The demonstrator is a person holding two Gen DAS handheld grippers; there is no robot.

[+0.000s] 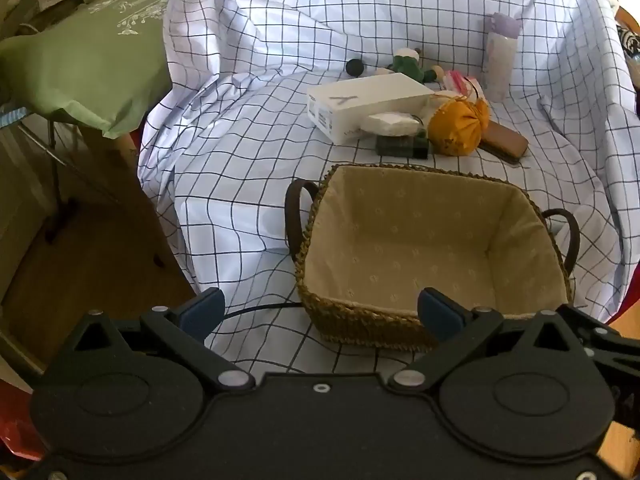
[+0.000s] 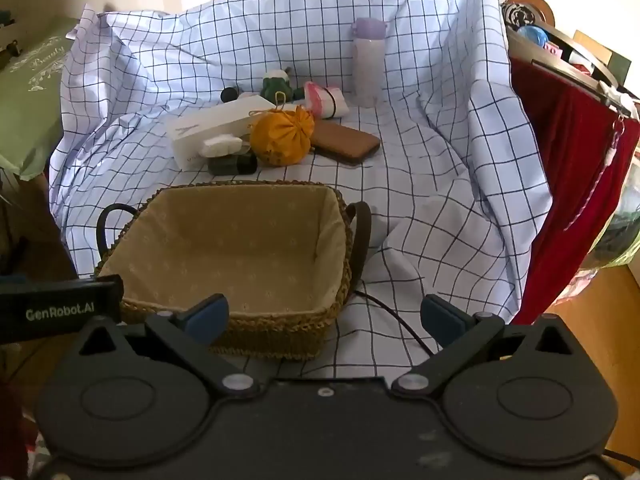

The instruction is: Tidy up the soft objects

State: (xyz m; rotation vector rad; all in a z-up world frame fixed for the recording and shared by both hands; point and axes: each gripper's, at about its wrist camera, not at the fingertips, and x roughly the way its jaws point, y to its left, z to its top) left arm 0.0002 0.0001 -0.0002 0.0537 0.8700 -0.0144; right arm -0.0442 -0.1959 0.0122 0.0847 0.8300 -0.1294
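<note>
Woven straw basket w/ beige cloth lining [image 1: 432,248] sits empty at near centre of a surface draped in white cloth w/ dark grid lines [image 1: 248,152]. Beyond it, a cluster: white rectangular carton [image 1: 360,108], orange drawstring fabric pouch [image 1: 456,128] touching a flat brown case [image 1: 504,142], green plush toy [image 1: 408,64] and a tall pale-lilac lidded bottle [image 1: 500,56] at far right.

Left wrist view alone shows a green pillow w/ white print [image 1: 80,56] at far left and wood floor below; right wrist view alone shows dark red cloth [image 2: 568,184] hanging at right and a black bar marked "GenRobot.AI" [image 2: 60,304] at near left.

Left gripper [image 1: 320,316] is spread wide, empty, right finger over the basket's near rim. Right gripper [image 2: 324,318] likewise spread wide, grasping nothing, left finger over the basket's near right corner.
</note>
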